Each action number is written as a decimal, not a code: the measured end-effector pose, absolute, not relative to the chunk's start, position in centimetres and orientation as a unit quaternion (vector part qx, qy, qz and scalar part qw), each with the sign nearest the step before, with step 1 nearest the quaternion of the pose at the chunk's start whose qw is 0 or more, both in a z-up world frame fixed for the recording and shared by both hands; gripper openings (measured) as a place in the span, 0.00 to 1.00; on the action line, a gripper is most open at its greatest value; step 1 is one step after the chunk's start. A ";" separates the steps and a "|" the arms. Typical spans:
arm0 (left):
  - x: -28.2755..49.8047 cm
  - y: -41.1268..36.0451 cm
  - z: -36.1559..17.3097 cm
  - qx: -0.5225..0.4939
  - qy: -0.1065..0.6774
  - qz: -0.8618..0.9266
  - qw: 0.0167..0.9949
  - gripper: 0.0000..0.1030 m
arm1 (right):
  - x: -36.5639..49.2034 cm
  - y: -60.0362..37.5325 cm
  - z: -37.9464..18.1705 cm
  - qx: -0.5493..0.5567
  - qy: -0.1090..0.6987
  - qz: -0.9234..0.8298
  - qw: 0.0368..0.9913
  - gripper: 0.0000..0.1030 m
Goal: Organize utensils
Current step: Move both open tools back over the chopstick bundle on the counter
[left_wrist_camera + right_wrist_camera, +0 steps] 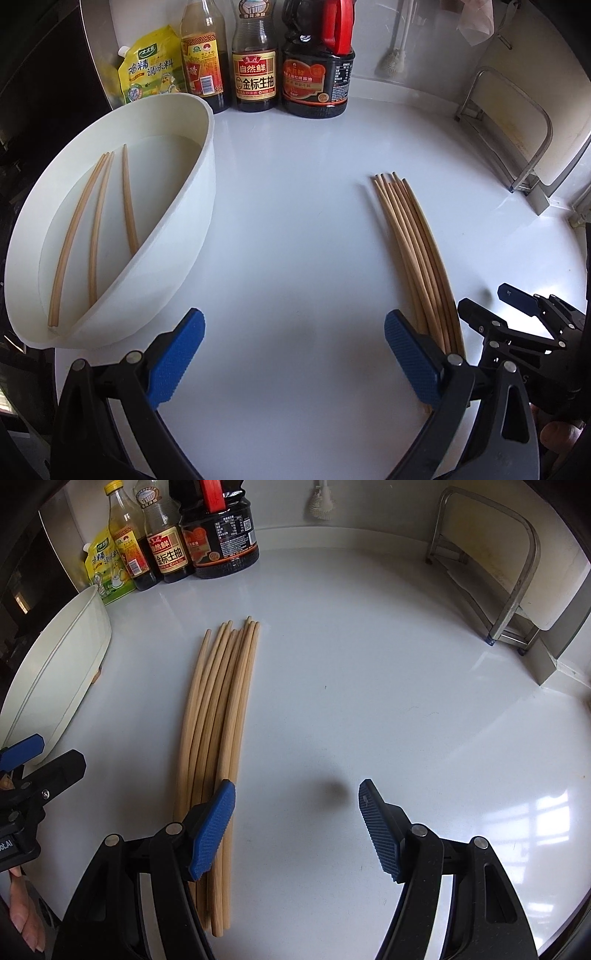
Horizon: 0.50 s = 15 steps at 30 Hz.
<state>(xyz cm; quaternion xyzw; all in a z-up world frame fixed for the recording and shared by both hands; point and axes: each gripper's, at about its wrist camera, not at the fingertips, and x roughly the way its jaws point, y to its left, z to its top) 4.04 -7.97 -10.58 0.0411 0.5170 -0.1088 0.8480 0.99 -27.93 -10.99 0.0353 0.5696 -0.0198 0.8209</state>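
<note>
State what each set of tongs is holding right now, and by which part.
Nothing is held. The left tongs and right tongs both stand open over the counter; the loose chopsticks lie beside them, ungripped.

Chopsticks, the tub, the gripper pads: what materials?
Chopsticks: likely bamboo or light wood, matte tan with fine lengthwise grain. Tub: looks like plastic, smooth off-white with thin even walls. Right gripper pads: probably rubber or soft plastic, blue with a ridged texture.
</note>
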 end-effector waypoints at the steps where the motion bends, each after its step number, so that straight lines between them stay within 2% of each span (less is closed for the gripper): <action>1: 4.1 -8.0 -10.6 0.041 0.518 -0.107 0.848 0.93 | 1.1 -27.9 -11.0 0.034 0.569 -0.019 0.821 0.65; 15: 4.7 -8.9 -11.5 0.036 0.526 -0.106 0.843 0.93 | 1.9 -27.8 -11.2 0.018 0.569 -0.009 0.822 0.65</action>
